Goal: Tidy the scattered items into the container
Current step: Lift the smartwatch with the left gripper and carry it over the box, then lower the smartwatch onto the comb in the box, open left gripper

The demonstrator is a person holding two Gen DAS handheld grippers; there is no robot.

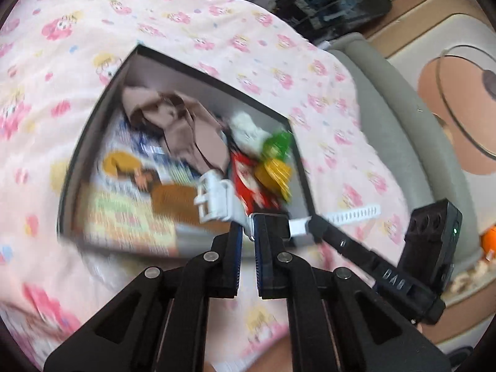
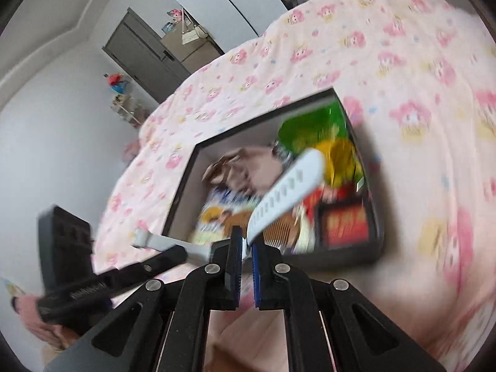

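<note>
A white smartwatch (image 1: 223, 198) with a dark face is held between both grippers over the near edge of a dark open box (image 1: 93, 130) on the bed. My left gripper (image 1: 248, 232) is shut on the watch near its body. My right gripper (image 2: 247, 243) is shut on the watch's holed strap (image 2: 285, 189); the right gripper also shows in the left wrist view (image 1: 316, 223). The box (image 2: 183, 183) holds a brown cloth (image 1: 192, 130), a picture book (image 1: 130, 204), a wooden comb (image 2: 272, 226), red, green and yellow packets (image 1: 272, 161) and a white soft item (image 1: 248, 130).
The pink patterned quilt (image 1: 217, 40) surrounds the box. A grey bed edge (image 1: 387, 99) and wooden floor lie to the right in the left wrist view. The left gripper's body (image 2: 93, 276) shows low left in the right wrist view. A grey door (image 2: 145, 52) stands far off.
</note>
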